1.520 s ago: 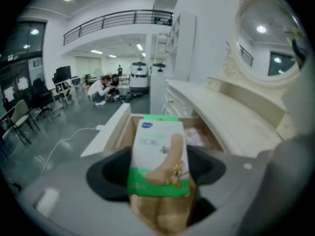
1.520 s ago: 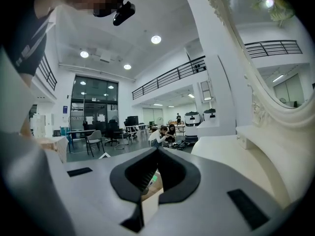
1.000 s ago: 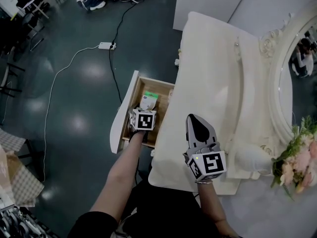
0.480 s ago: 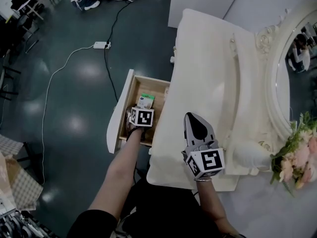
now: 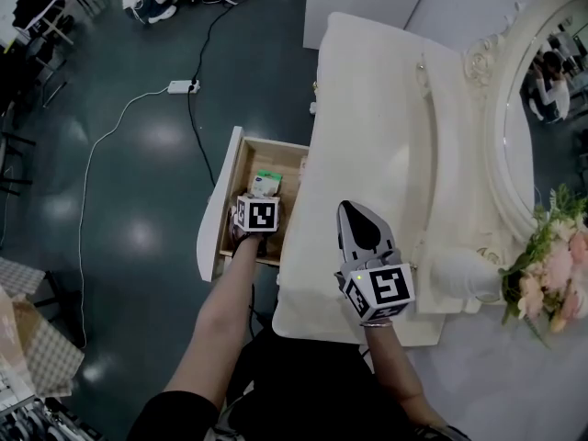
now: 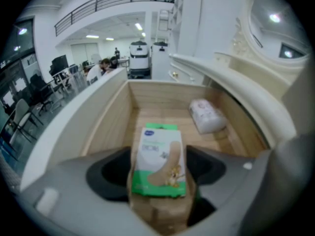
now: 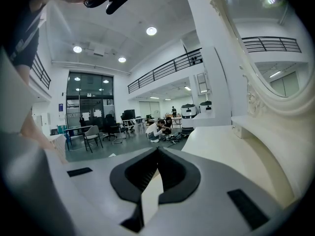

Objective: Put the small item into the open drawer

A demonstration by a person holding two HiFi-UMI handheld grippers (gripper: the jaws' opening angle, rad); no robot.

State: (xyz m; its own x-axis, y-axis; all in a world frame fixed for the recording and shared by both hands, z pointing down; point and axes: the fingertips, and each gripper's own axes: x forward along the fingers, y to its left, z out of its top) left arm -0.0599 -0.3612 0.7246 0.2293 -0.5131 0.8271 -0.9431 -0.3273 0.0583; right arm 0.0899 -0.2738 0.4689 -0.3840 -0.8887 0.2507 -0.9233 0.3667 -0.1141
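Clamping the bandage box (image 6: pixel 158 159) over the open drawer (image 6: pixel 110 117), left gripper (image 6: pixel 157 170) should imo drop lower b4 releasing, short of the white packet (image 6: pixel 206 116) ahead-right.

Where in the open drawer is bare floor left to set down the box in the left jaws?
Bare wood runs along the left wall of the drawer and beyond the plaster box, left of the white packet. The back right corner is crowded.

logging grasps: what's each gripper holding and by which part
The left gripper clamps the green-and-white packet by its lower side edges over the drawer. The right gripper is shut on nothing.
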